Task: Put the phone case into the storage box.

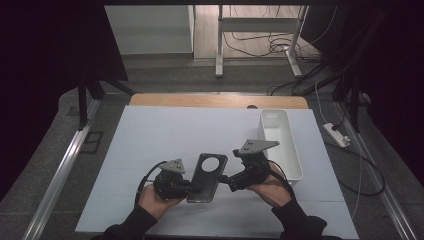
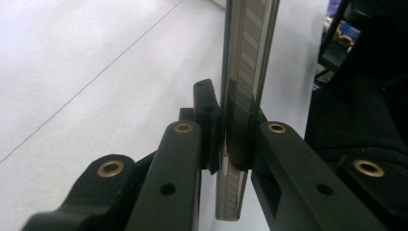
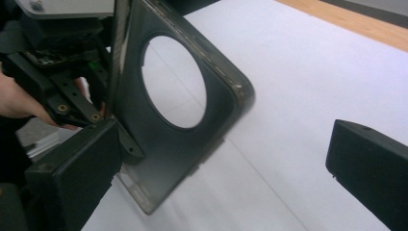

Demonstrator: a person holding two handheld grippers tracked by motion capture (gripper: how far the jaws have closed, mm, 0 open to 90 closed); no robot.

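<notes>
A dark phone case (image 1: 209, 175) with a large round camera hole is held just above the white sheet (image 1: 165, 135), near the table's front. My left gripper (image 1: 192, 187) is shut on its near left edge; in the left gripper view the pads of that gripper (image 2: 231, 120) pinch the thin case (image 2: 248, 57) edge-on. My right gripper (image 1: 226, 181) is at the case's right side, open. In the right gripper view its jaws (image 3: 223, 168) stand wide apart, with the case (image 3: 221, 110) in front of the left jaw and nothing pressed between them. The left gripper (image 3: 72, 103) shows behind the case.
A long white bin (image 1: 295, 155) stands lengthwise at the right of the sheet, close to my right hand. A wooden table edge (image 1: 215, 100) runs along the back. Metal rails border both sides, and cables lie on the floor beyond.
</notes>
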